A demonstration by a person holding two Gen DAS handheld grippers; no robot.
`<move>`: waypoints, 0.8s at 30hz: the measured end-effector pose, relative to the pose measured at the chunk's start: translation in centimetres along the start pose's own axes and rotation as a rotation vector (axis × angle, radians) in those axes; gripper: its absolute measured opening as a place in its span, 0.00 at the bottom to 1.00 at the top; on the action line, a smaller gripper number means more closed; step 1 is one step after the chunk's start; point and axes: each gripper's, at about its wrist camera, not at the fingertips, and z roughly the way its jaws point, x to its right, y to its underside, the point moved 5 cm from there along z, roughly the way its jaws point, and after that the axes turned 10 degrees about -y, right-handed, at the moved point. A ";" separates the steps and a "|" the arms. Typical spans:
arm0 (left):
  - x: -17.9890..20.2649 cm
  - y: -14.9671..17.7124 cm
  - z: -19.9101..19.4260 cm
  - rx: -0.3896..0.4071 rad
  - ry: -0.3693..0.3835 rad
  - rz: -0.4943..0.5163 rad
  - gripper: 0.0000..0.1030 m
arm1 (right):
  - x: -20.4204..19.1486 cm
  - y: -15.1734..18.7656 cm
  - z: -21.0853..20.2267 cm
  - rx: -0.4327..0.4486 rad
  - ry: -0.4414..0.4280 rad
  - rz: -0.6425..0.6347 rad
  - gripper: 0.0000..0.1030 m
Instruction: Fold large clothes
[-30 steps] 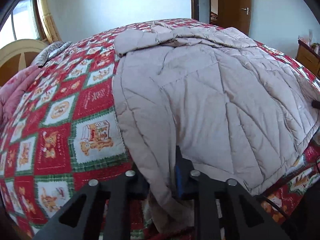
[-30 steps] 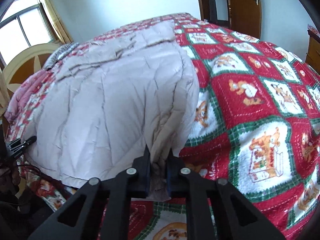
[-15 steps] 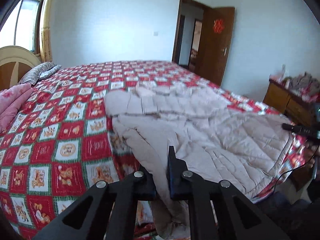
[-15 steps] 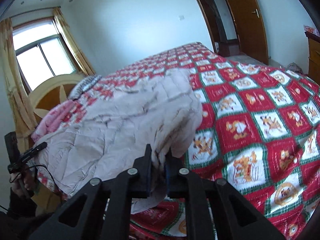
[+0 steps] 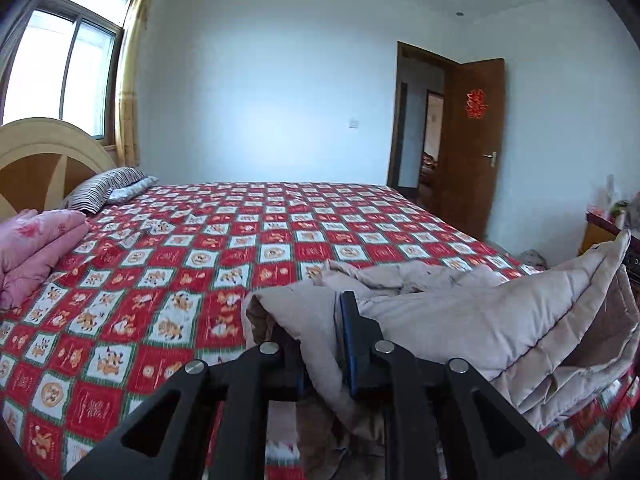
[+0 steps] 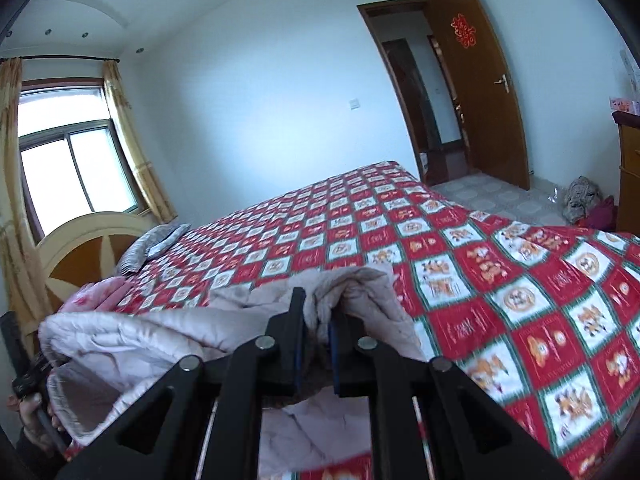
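Both grippers, left gripper (image 5: 323, 344) and right gripper (image 6: 316, 334), clamp the jacket (image 5: 460, 320) hem, lifted toward twelve o'clock over the bed (image 5: 160, 280); folding barely begun.

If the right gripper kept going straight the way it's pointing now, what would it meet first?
Probably the red checked bedspread. The right gripper, shut on the beige quilted coat, points slightly downward across the bed; past the coat's bunched edge nothing else shows, though depth is unclear.
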 end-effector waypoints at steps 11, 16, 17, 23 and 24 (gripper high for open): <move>-1.8 -5.1 11.5 -0.121 0.060 -0.197 0.36 | 4.5 -4.9 11.9 0.009 0.117 0.071 0.17; 0.7 -3.5 16.4 -0.135 -0.128 -0.111 0.56 | 5.7 -3.6 17.1 0.011 0.195 0.063 0.41; 1.4 -2.9 17.7 -0.136 -0.169 -0.086 0.59 | 5.7 -3.4 18.0 0.017 0.210 0.052 0.54; 1.0 -1.7 22.3 -0.089 -0.418 -0.079 0.96 | 4.5 -3.4 20.4 0.106 0.273 -0.049 0.91; 0.7 -1.9 22.6 -0.079 -0.425 -0.092 0.96 | 4.1 -3.4 20.7 0.111 0.274 -0.079 0.92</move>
